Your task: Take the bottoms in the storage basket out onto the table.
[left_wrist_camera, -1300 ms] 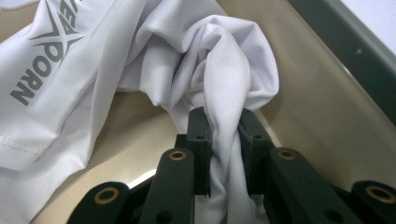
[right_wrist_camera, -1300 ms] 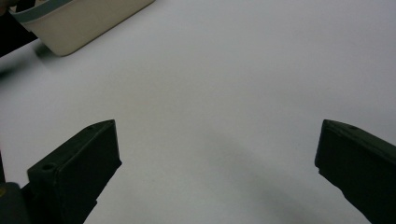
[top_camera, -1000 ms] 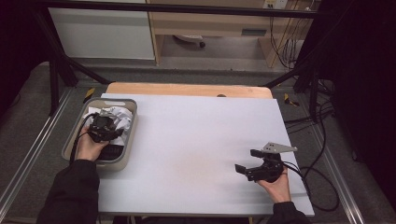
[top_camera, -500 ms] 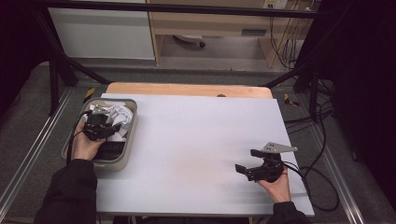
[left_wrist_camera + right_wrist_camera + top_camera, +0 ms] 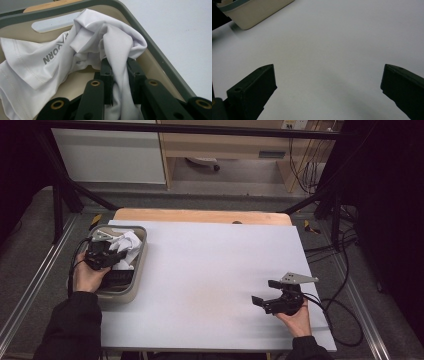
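A crumpled white garment [image 5: 82, 47] with grey lettering lies in a beige basket [image 5: 160, 58] at the table's left edge. My left gripper [image 5: 119, 75] is shut on a fold of that white cloth, which runs down between the two black jaws. From above, the left gripper [image 5: 116, 257] sits over the basket [image 5: 140, 265] with the white garment [image 5: 125, 241] bunched at its tips. My right gripper [image 5: 265, 292] rests low over the white tabletop at the front right, open wide, with only bare table between its jaws [image 5: 328, 85].
The white table top [image 5: 210, 270] spreads between the two hands, with a wooden strip [image 5: 200, 215] along its far edge. Cables [image 5: 345, 315] trail off the right side. A corner of the basket [image 5: 249, 15] lies far ahead of the right gripper.
The left hand has shifted slightly toward the basket's far end with the white cloth in its jaws. The right hand has stayed where it was.
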Tool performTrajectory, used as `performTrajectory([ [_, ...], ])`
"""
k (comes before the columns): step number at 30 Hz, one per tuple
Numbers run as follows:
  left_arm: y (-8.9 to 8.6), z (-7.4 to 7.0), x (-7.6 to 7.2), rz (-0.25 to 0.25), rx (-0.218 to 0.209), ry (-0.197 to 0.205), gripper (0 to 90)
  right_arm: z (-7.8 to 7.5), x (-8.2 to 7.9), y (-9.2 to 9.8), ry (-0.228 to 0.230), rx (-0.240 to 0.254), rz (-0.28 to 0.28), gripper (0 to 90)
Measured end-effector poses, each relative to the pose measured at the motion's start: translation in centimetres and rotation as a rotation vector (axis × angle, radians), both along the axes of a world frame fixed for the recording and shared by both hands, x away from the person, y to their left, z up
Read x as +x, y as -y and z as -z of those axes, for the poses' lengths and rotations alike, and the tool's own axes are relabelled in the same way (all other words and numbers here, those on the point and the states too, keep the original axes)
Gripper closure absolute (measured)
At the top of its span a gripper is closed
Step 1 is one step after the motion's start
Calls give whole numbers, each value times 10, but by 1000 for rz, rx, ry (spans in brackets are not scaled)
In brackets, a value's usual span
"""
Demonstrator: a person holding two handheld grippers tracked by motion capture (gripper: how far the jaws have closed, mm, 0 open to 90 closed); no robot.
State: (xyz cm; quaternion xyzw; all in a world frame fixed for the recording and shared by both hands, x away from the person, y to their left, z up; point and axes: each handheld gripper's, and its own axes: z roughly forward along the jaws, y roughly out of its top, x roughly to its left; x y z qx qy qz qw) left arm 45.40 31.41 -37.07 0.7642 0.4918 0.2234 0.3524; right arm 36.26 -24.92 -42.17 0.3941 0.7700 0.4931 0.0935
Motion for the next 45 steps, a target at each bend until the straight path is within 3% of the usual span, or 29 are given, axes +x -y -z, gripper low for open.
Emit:
performTrajectory([
  [13,-1,-5,-7,7,-17,14,774,0,0,0,-1,0,0,6],
  [45,-5,-32,-28,5,-106,110,783,1,0,-1,-10,-3,-3,7],
])
